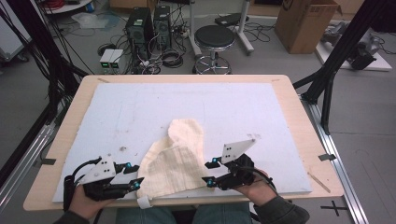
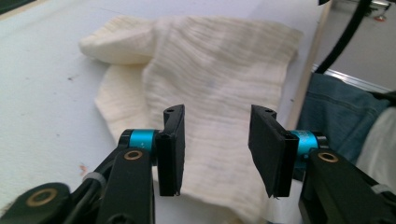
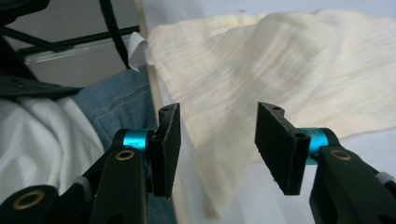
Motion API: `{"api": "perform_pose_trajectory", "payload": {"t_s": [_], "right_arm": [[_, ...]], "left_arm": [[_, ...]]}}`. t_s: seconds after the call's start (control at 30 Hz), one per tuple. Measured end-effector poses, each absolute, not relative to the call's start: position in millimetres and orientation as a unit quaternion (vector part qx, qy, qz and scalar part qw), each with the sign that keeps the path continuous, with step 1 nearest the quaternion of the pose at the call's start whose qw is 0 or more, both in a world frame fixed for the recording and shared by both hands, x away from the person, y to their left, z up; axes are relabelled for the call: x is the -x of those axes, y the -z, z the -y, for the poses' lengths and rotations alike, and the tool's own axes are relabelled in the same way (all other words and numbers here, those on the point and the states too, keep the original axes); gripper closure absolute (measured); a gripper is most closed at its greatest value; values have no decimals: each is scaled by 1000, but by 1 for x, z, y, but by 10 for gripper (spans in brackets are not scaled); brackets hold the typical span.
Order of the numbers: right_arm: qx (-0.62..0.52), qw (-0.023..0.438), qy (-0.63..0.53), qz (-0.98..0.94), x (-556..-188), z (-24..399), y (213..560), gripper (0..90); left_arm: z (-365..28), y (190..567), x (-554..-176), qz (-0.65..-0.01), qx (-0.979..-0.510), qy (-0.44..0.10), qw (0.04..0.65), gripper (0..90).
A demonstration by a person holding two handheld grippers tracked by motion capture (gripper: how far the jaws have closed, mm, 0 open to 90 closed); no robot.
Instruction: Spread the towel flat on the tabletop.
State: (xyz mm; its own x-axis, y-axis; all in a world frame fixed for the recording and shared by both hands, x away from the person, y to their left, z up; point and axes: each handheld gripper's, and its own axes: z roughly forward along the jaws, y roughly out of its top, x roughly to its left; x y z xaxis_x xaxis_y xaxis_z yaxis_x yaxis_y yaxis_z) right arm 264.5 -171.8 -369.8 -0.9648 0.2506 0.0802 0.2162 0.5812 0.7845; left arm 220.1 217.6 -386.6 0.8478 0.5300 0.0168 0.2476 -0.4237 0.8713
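Cloth (image 1: 175, 156) is soft and limp; with your left gripper (image 1: 133, 176) and right gripper (image 1: 209, 171) both parted and empty, pinch its six-o'clock hem corners.

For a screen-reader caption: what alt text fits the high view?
A cream cloth lies crumpled at the near edge of a pale mat on a wooden table. The left gripper and right gripper, both open, flank it.

Stool: you'll see the black round stool (image 1: 214, 37) at twelve o'clock, beyond the table (image 1: 299, 116).
Computers: two dark towers (image 1: 148, 27) at eleven — cables around them.
Box: cardboard box (image 1: 306, 23) at one o'clock.
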Motion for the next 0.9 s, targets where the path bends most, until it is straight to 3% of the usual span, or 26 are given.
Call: {"api": "perform_pose_trajectory", "payload": {"t_s": [0.13, 0.4, 0.6, 0.9], "right_arm": [[-144, 41, -438, -886, -279, 173, 363, 507], [-190, 88, -419, -883, -343, 156, 363, 539], [-247, 97, -400, -877, -392, 143, 389, 561], [-312, 92, -369, -871, -429, 136, 428, 616]], "left_arm": [[-212, 388, -241, -257, -817, -156, 492, 516], [-193, 403, -288, -298, -803, -178, 484, 500], [-192, 416, -317, -334, -800, -176, 467, 513], [-187, 436, -338, -351, -822, -138, 427, 534]]}}
